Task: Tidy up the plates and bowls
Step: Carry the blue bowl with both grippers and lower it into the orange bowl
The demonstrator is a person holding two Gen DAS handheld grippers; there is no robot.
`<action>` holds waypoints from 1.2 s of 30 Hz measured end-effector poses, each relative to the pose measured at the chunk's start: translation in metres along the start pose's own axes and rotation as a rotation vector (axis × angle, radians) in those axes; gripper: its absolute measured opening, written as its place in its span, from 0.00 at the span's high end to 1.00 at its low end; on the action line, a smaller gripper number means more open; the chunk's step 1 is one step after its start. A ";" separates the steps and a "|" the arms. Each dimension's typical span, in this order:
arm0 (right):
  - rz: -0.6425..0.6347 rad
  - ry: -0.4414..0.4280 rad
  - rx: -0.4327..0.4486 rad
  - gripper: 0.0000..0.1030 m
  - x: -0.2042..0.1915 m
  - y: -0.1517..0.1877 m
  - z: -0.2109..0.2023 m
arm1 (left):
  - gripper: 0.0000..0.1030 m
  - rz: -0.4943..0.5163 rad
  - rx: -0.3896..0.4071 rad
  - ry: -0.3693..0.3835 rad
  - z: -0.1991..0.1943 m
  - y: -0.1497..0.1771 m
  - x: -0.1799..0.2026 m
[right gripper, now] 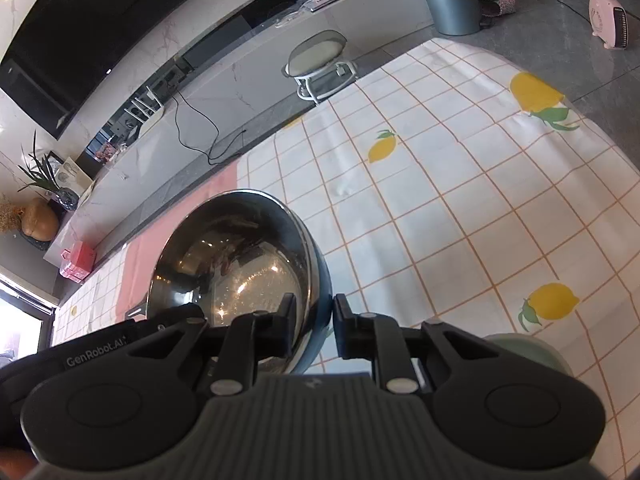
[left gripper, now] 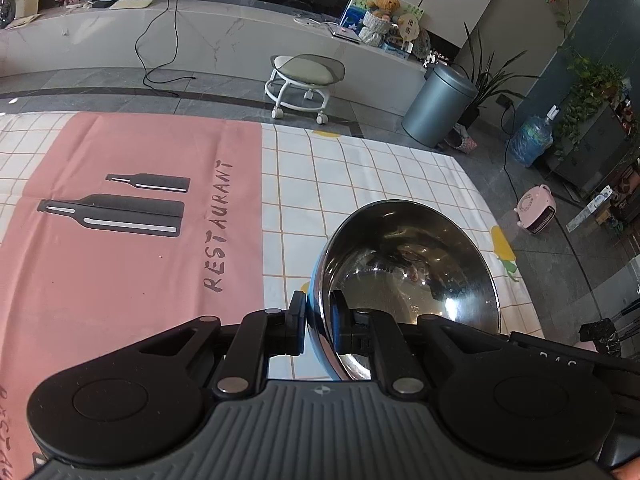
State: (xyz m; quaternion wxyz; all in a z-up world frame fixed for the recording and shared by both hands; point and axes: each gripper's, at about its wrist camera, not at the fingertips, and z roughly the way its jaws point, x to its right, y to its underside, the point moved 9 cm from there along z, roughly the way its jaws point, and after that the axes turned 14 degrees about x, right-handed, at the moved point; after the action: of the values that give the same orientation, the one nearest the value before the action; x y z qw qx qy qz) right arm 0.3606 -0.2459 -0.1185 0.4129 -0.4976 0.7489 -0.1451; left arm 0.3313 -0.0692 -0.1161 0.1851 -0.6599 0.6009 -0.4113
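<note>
Left gripper (left gripper: pixel 319 322) clamping near rim of steel bowl (left gripper: pixel 412 264), one finger inside, one outside. Right gripper (right gripper: pixel 314 326) pinching opposite rim likewise. Bowl sitting tilted over checked lemon tablecloth (right gripper: pixel 460 200). Wheeled stool (left gripper: pixel 302 80) standing beyond table.

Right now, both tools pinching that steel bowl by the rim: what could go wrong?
1. The left tool and right tool each grip only a thin edge of the polished steel bowl; it could slip or pivot if the hands drift apart or tilt unevenly.
2. A pale green dish sits low beside the right tool; a lowering bowl or tool might clip it.
3. The tablecloth is wrinkled, so the bowl could drag it when set down.
</note>
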 end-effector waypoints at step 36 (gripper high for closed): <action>0.103 -0.090 0.062 0.84 0.001 0.097 -0.171 | 0.86 -0.073 0.044 0.033 -0.135 0.083 -0.002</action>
State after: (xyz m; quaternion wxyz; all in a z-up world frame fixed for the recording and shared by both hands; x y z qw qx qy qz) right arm 0.1692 -0.2347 -0.0745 0.4683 -0.4512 0.7495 -0.1243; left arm 0.1750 -0.0506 -0.0984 0.1744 -0.6705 0.5701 -0.4416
